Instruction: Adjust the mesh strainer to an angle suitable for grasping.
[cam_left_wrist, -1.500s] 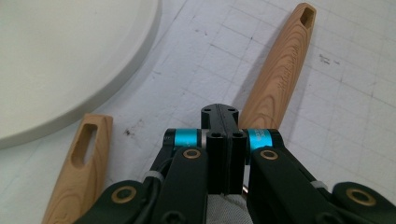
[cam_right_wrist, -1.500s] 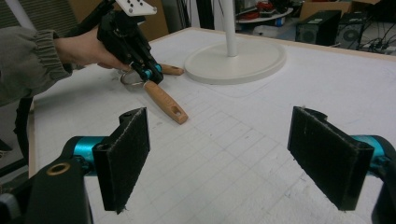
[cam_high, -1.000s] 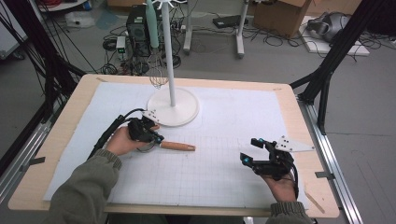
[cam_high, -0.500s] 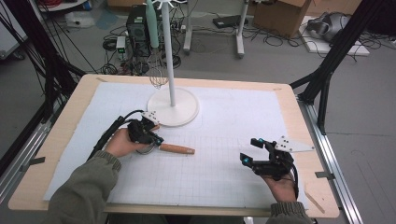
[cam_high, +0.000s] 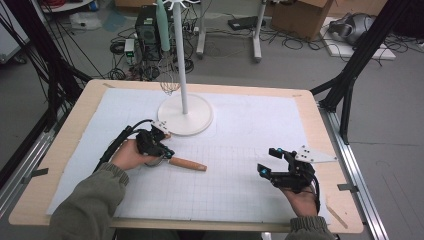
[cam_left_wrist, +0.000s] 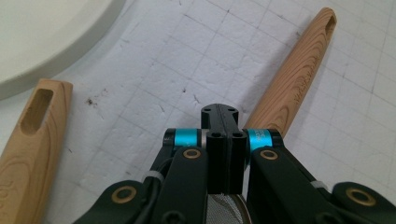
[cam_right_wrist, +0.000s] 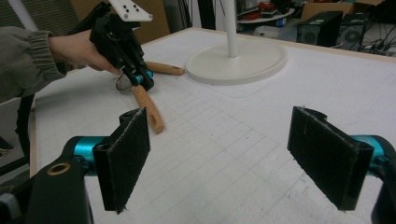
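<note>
My left gripper (cam_high: 166, 153) rests on the white mat, left of centre, with its jaws shut (cam_left_wrist: 219, 121). A small strainer with a wooden handle (cam_high: 187, 164) lies under it: the mesh (cam_left_wrist: 224, 210) shows below the jaws and the handle (cam_left_wrist: 294, 79) runs out past the tips. I cannot tell whether the jaws pinch its wire neck. A second wooden handle (cam_left_wrist: 28, 140) lies beside it near the stand's base. My right gripper (cam_high: 266, 160) hovers open at the front right, and its pads (cam_right_wrist: 126, 154) have nothing between them.
A white stand with a round base (cam_high: 186, 114) rises from the back middle of the mat. A wire whisk (cam_high: 169, 82) and a teal utensil (cam_high: 161, 25) hang from it. Beyond the table's wooden edge (cam_high: 330, 150) lie cables and boxes on the floor.
</note>
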